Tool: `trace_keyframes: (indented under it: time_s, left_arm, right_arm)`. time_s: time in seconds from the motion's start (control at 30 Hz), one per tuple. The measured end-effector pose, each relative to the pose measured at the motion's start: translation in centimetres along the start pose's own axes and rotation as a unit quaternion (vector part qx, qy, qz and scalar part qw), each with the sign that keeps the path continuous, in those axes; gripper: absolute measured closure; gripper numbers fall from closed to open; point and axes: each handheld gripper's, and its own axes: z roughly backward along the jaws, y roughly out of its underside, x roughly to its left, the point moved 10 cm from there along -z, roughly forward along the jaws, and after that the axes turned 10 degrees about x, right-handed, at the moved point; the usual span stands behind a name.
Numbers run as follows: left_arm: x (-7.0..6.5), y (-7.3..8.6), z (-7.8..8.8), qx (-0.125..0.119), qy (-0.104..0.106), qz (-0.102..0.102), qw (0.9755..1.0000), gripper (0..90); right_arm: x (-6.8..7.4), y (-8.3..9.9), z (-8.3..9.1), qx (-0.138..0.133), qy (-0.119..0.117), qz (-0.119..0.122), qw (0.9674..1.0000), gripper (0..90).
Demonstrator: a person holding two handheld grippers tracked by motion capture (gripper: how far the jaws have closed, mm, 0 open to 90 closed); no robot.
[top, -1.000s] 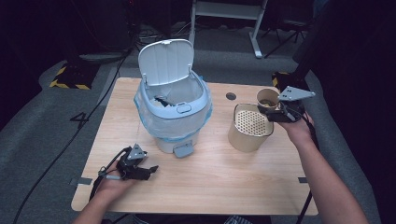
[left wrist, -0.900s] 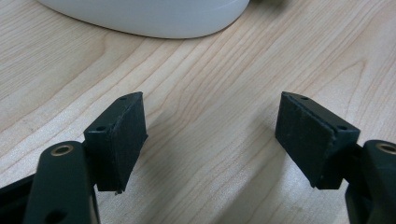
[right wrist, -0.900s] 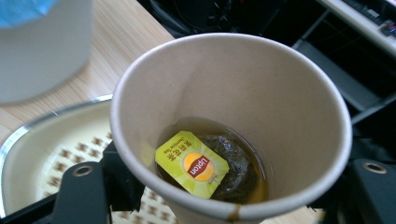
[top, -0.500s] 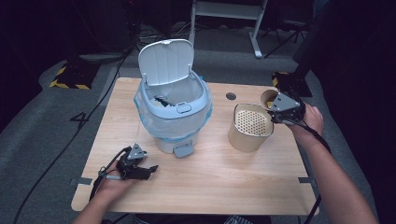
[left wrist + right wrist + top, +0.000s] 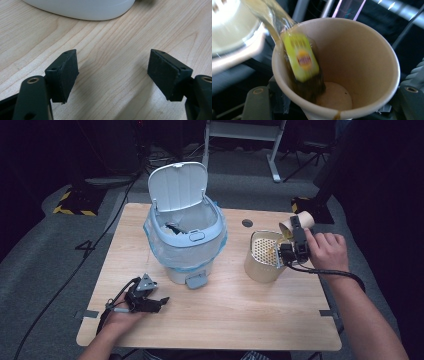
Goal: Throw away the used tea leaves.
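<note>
Paper cup [image 5: 296, 223], one, is tipped over the rim of the single perforated beige canister [image 5: 261, 257] near the table's [image 5: 230, 320] right edge, clamped in the right gripper [image 5: 295, 231]; liquid and a yellow tag [image 5: 300, 56] spill out. Left gripper [image 5: 159, 302] rests open-jawed on bare wood before the one lidded bin [image 5: 185, 237].

Left tongs [image 5: 159, 301] rest low with jaws apart; right tongs [image 5: 296, 231], tipped over, are clamped.

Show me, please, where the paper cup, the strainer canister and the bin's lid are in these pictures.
paper cup [image 5: 362, 57], right gripper view, inner wall.
strainer canister [image 5: 257, 267], high view, outer side wall.
bin's lid [image 5: 177, 185], high view, middle of the raised lid's underside.
</note>
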Motion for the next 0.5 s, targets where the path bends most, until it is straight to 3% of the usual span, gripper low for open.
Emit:
trace_keyframes:
  time_s: [0.07, 0.2, 0.27, 0.5]
  left_arm:
    - [0.0, 0.0, 0.0, 0.000, 0.000, 0.000, 1.0000, 25.0]
    - [0.0, 0.0, 0.0, 0.000, -0.002, 0.000, 1.0000, 25.0]
    - [0.0, 0.0, 0.0, 0.000, -0.002, 0.001, 1.0000, 25.0]
    - [0.0, 0.0, 0.0, 0.000, -0.002, 0.001, 1.0000, 25.0]
  right_arm:
    - [0.0, -0.3, 0.0, 0.016, 0.041, 0.054, 0.9976, 32.5]
    - [-0.6, -0.4, 0.2, 0.037, 0.101, 0.111, 0.9880, 32.5]
    - [-1.0, -0.4, 0.4, 0.039, 0.120, 0.123, 0.9844, 32.4]
    - [-1.9, -0.4, 0.8, 0.040, 0.139, 0.137, 0.9800, 32.3]
